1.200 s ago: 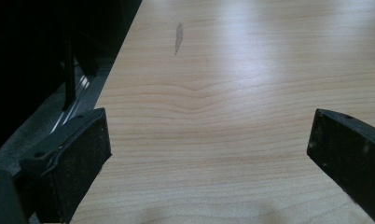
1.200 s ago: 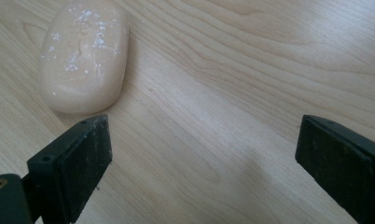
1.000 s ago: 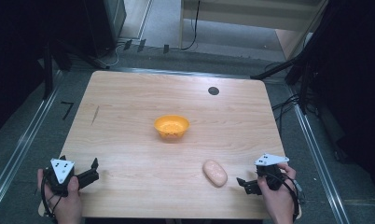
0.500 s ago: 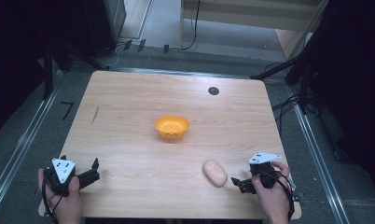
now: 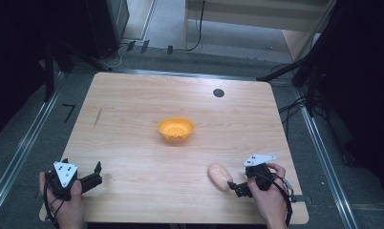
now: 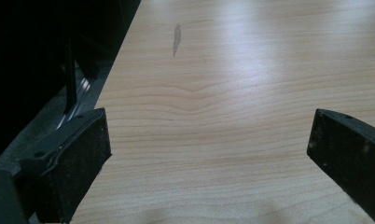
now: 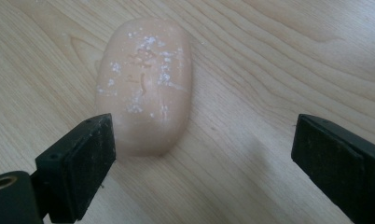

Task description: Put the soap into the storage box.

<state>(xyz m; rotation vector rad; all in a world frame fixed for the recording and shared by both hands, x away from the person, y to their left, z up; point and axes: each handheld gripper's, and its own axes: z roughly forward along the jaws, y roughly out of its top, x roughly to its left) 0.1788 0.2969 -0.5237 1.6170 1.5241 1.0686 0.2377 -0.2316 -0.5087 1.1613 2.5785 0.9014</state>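
Closing In on the Pale Oval Block

Evidently the step in hand was the approach to a grasp. The right hand-held gripper hovered low at about five o'clock on the light wooden bench, its black jaws having just narrowed a little yet standing wide apart with nothing pressed between them. The pale peach, rounded oval block with white flecks, soap-like in look, lay flat on the bench just ahead of that gripper. In the right gripper view it sat off-centre, toward the ten o'clock side, its near end just beside the jaw at seven o'clock and not yet properly between the two.

The next move, as I judged it, called for a small sideways shift to centre the block, then an advance so both pads could flank its sides before closing.

The left hand-held gripper rested at about seven o'clock on the bench, jaws spread and empty over bare wood. It lay close to the bench's left edge.

An orange plastic bowl stood near the centre, well apart from the block. Open wood lay between them, so a carry toward twelve o'clock looked unobstructed. The block sat near the front edge, leaving little margin for a push that way.
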